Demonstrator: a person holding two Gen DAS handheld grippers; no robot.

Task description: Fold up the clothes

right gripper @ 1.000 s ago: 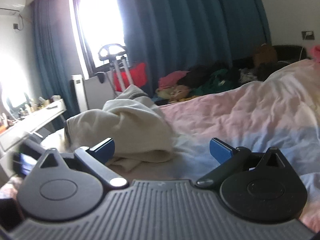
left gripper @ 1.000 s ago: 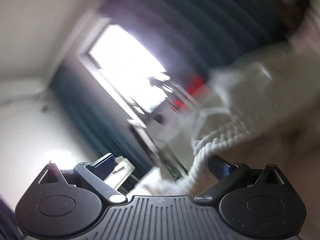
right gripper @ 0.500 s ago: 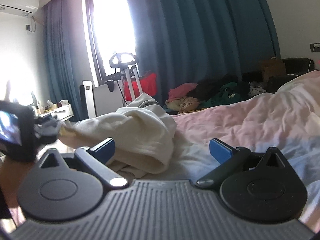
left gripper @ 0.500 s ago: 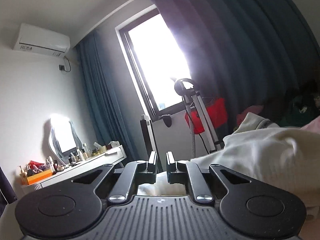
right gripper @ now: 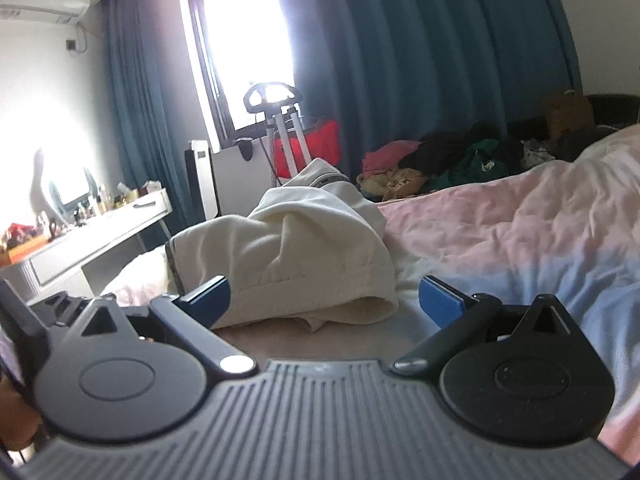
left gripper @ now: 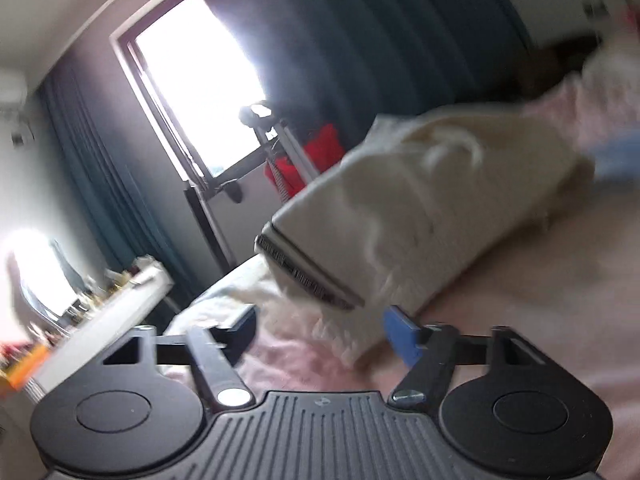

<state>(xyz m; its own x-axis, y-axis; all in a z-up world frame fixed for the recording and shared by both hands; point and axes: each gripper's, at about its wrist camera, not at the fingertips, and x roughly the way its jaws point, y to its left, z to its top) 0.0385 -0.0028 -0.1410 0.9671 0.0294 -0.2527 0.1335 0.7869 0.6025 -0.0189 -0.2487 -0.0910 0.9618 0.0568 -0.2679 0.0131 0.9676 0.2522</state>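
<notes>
A cream garment (left gripper: 400, 200) with a dark striped band along one edge lies bunched on the pink bedsheet (left gripper: 540, 280). My left gripper (left gripper: 320, 334) points at its near edge. Its jaws are opening, and a fluffy fold of cloth lies loose between the fingers, which do not press on it. This view is blurred by motion. In the right wrist view the same garment (right gripper: 304, 240) sits just ahead of my right gripper (right gripper: 326, 298), which stands open and low over the sheet (right gripper: 500, 232), its left fingertip overlapping the cloth's hem.
A heap of mixed clothes (right gripper: 440, 160) lies at the far side of the bed. A white dressing table (right gripper: 100, 232) with small bottles stands to the left. A garment steamer (right gripper: 276, 120) and red bag stand by the window, with dark blue curtains behind.
The left gripper, shut half a second ago and aimed at the window, now has wide jaws and points down at the garment. The right gripper has hardly moved.
</notes>
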